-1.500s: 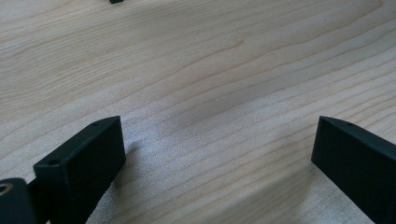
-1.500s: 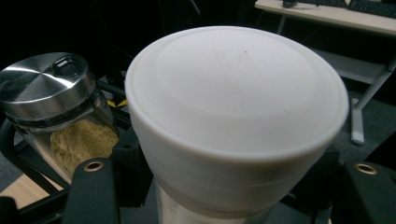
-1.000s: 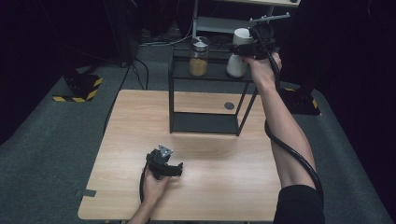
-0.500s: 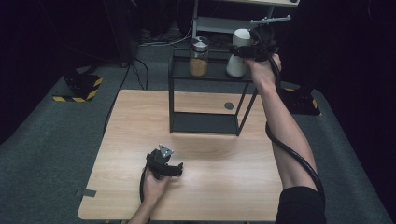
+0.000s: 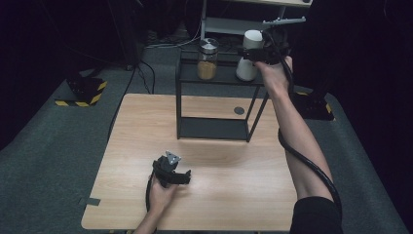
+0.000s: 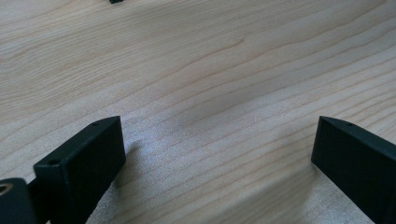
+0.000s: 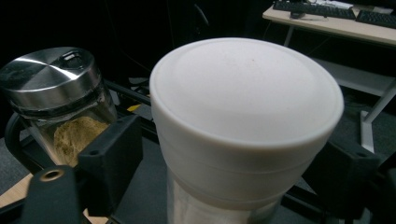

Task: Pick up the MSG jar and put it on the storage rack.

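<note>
Standing on the black rack: white jar, with glass jar beside

Black wire-frame rack (image 5: 214, 105) stands at the far side of the pale wood-grain table (image 5: 122, 146). On the rack's top shelf, a white jar (image 5: 249, 54), cylindrical with a smooth domed matte lid, stands just beside a glass jar (image 5: 207, 59) with a brushed-metal cap and tan powder. Right gripper (image 7: 224, 161): jaws have just been opening and now flank the white jar, pads apart from its wall. Left gripper (image 5: 170, 170), well in front of the rack, rests on the table, jaws wide over bare wood. The right gripper view gives the lid's ridged rim.
</note>
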Demonstrator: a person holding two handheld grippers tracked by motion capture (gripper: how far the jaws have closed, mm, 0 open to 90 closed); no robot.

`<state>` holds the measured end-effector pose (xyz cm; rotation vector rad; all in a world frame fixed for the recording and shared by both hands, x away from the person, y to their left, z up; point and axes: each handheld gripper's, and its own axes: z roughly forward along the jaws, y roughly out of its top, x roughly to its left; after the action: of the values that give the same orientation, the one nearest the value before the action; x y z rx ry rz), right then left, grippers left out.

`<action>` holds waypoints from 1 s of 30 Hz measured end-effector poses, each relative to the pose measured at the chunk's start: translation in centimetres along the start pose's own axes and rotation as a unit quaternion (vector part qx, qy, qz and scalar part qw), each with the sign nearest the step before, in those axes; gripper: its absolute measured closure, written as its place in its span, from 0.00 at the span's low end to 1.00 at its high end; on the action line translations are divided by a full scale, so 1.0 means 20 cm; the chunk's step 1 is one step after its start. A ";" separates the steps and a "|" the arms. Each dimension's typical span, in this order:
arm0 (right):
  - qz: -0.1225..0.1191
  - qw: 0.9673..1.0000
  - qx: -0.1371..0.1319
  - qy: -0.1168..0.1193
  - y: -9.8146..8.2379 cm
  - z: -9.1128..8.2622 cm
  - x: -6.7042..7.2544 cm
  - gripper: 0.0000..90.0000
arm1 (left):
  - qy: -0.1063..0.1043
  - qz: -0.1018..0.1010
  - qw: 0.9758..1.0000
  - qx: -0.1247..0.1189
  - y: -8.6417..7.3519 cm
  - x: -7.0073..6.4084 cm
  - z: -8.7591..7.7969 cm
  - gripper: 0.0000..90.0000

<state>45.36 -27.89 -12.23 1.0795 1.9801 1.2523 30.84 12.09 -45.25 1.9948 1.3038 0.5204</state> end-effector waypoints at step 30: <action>-0.005 0.999 -0.041 0.026 -0.22 -0.20 -0.08 0.10 | 0.001 0.001 1.000 0.000 0.00 0.00 0.00 0.03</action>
<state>41.62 -32.17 -14.66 1.0072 1.9516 1.3561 30.82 12.02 -45.26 1.9957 1.3039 0.5239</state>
